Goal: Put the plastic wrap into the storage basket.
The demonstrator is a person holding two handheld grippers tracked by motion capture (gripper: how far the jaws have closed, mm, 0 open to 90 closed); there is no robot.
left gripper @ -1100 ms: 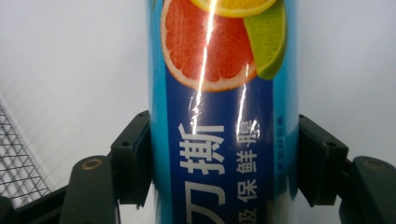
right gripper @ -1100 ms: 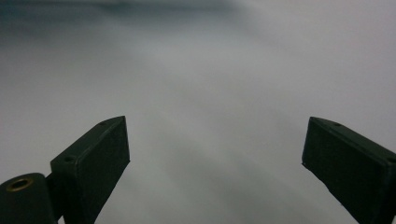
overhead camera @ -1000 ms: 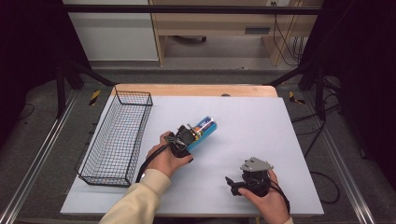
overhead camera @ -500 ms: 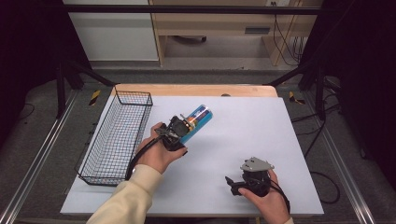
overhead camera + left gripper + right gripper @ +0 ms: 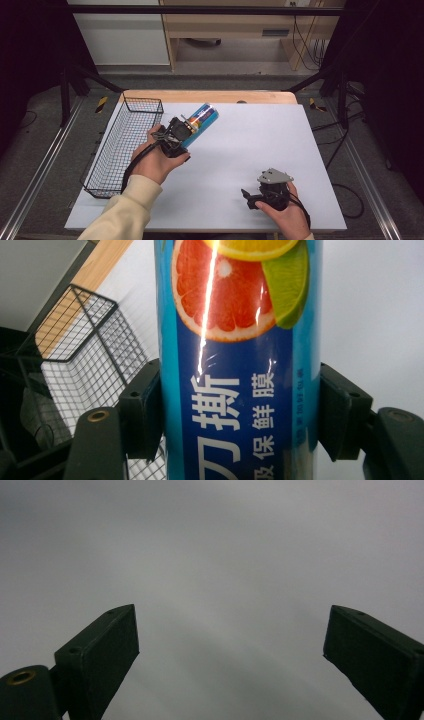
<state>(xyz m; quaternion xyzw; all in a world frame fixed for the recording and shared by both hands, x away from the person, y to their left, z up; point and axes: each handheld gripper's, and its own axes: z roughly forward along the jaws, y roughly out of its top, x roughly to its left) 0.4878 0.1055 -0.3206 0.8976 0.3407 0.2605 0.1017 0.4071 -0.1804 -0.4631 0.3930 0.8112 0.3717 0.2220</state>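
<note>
White tabletop (image 5: 240, 160) with a wooden far edge and a wire basket (image 5: 125, 145) at left lies under the left gripper (image 5: 240, 415), clamped on a blue tube (image 5: 240, 365) printed with citrus slices and "保鲜膜", slanting up and away beside the basket, while the right gripper (image 5: 230, 655) gapes empty.

White Chinese characters run down the blue tube (image 5: 240, 365), among them 撕 and 保鲜膜; the rest is cut off.

Basket (image 5: 122, 145) on table (image 5: 260, 130), left of tube (image 5: 201, 122).
</note>
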